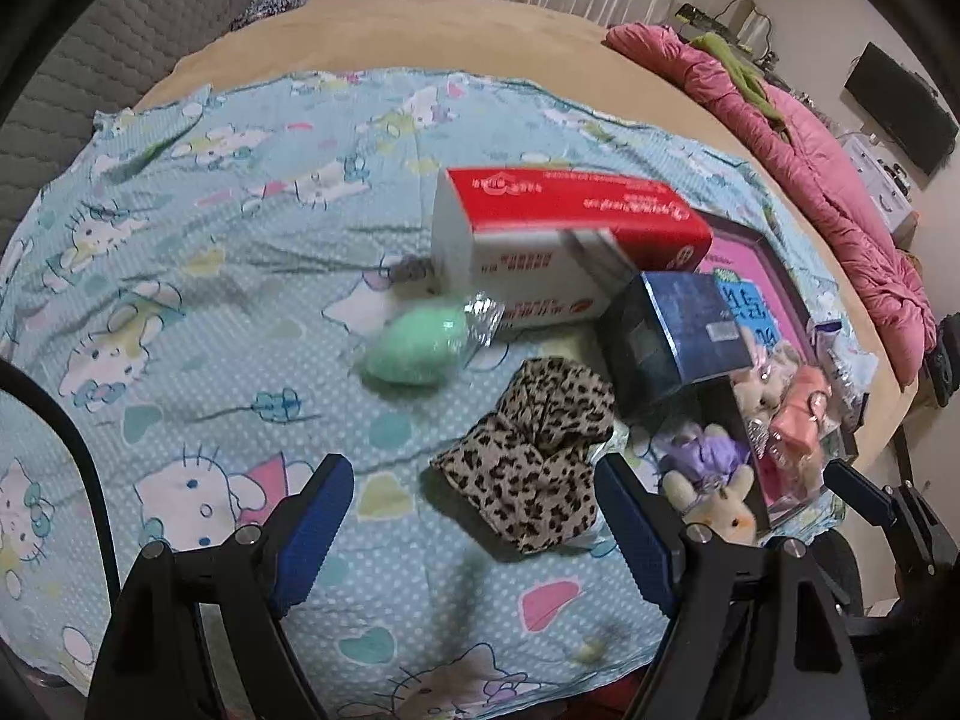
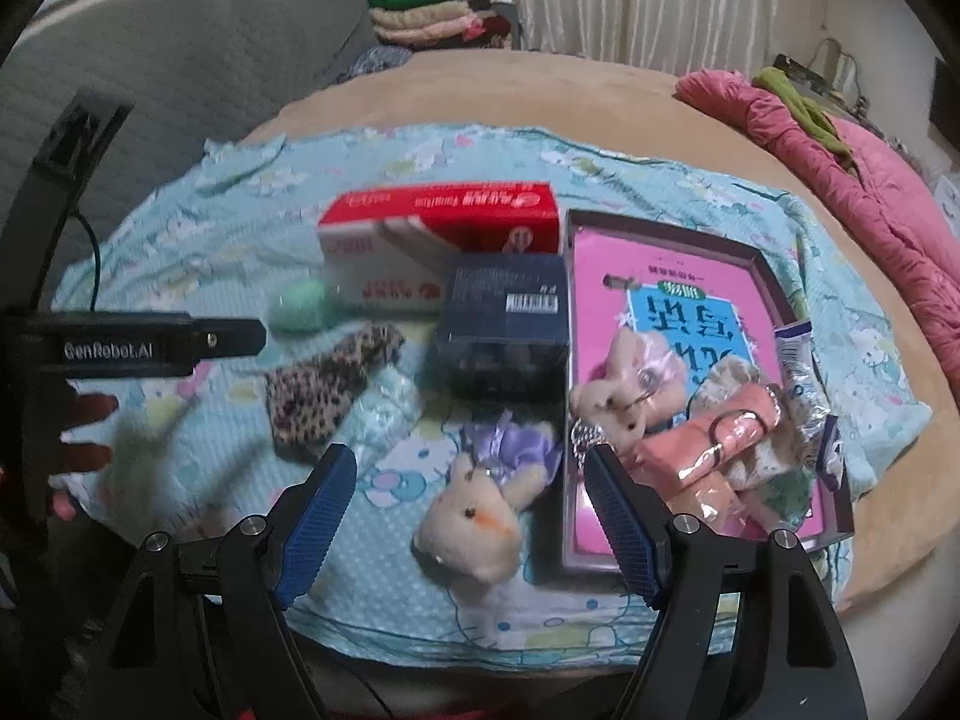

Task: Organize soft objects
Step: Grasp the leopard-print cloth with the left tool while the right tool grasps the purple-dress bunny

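Note:
A leopard-print cloth (image 1: 540, 468) lies crumpled on the blue cartoon-cat sheet (image 1: 180, 300), just ahead of my open left gripper (image 1: 474, 528) and touching nothing of it. A green soft egg in clear wrap (image 1: 414, 348) lies beyond the cloth. My right gripper (image 2: 471, 519) is open above a plush rabbit in a purple dress (image 2: 474, 516), which lies on the sheet beside the tray (image 2: 660, 227). In the tray, on a pink book, are another plush rabbit (image 2: 618, 402) and a peach soft toy in plastic (image 2: 708, 444).
A red-and-white carton (image 2: 444, 240) and a dark blue box (image 2: 504, 324) stand behind the soft things. A pink quilt (image 1: 840, 198) runs along the bed's right side. Folded blankets (image 2: 432, 18) are stacked at the back. A hand (image 2: 84, 420) holds the left tool.

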A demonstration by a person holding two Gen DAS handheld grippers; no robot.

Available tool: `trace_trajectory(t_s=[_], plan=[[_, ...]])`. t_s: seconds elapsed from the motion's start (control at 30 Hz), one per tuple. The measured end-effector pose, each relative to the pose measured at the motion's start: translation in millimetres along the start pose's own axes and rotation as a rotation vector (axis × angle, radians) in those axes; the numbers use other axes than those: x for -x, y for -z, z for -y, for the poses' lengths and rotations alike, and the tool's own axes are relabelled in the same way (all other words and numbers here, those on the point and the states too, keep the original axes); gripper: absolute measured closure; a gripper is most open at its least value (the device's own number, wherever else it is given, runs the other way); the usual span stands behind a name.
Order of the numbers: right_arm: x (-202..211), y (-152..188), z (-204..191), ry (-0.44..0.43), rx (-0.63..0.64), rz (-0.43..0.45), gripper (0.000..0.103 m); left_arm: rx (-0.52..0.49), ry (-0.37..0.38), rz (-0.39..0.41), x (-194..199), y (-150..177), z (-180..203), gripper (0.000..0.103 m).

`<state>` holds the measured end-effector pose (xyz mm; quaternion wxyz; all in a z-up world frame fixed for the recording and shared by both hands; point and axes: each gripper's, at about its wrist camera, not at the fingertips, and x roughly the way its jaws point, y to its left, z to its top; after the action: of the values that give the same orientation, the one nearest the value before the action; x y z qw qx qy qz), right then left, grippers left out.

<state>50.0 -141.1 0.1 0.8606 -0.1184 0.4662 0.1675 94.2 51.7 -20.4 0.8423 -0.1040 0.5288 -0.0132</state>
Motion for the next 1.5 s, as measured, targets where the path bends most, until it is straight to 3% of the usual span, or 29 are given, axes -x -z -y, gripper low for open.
trace_trajectory(t_s=[0.7, 1.0, 1.1, 1.27, 1.33, 1.5], plan=[[-62, 28, -40, 0.171, 0.322, -0.159, 0.025, 0.04, 0.036, -0.1, -48, 5, -3, 0.021], [-83, 30, -35, 0.22, 0.372, -0.187, 0.034, 0.097, 0.066, -0.142, -71, 1, -10, 0.021], [-87, 26, -28, 0.195, 0.349, -0.18, 0.043, 0.116, 0.087, -0.147, -78, -1, -11, 0.021], [-86, 15, -9, 0.126, 0.257, -0.157, 0.049, 0.137, 0.126, -0.157, -85, -4, -10, 0.035], [-83, 12, -3, 0.1, 0.229, -0.145, 0.05, 0.131, 0.147, -0.161, -87, -6, -10, 0.05], [-76, 6, 7, 0.035, 0.161, -0.123, 0.05, 0.11, 0.191, -0.157, -88, -8, -3, 0.075]])
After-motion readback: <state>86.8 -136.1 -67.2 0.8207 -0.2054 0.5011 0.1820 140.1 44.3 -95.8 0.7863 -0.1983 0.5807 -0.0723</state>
